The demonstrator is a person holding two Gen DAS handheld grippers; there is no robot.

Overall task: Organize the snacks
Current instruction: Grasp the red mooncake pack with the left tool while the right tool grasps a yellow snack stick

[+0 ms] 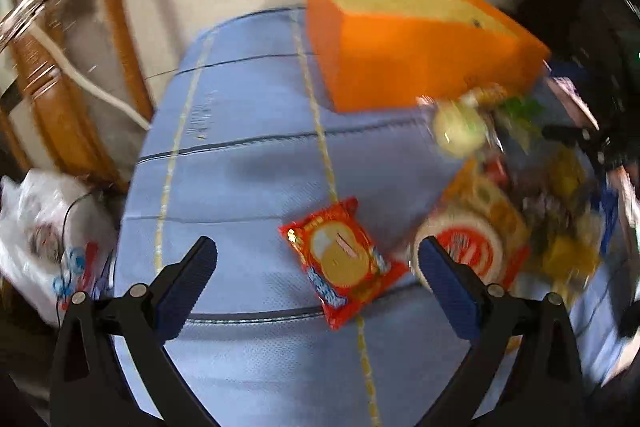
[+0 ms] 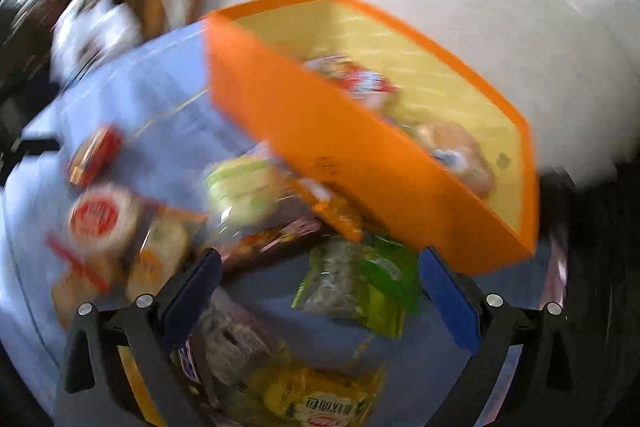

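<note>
Snacks lay in a loose heap (image 2: pixel 256 227) on the blue-covered counter (image 1: pixel 248 171), just beside an orange box (image 1: pixel 404 63) with a yellow inside, and a few packets (image 2: pixel 456 155) already sat within that box. One red packet (image 1: pixel 344 263) showing a round biscuit lay apart from the heap, flat on the cloth, with blue lettering too blurred to read. A round white pack (image 2: pixel 100 219) bore a red disc label, its writing unreadable. Nearest the right tool (image 2: pixel 320 277), a yellow bag (image 2: pixel 320 399) carried Chinese characters, only partly legible, and a green bag (image 2: pixel 360 287) lay between its fingers without touching them. Both tools stood with fingers wide apart and nothing clamped; the left tool (image 1: pixel 316 267) hung above the red packet. Faint embossed writing on the cloth could not be made out. A wooden chair (image 1: pixel 60 95) and a white plastic bag (image 1: pixel 48 235) stood off the counter's left edge. Motion blur smeared most labels.
</note>
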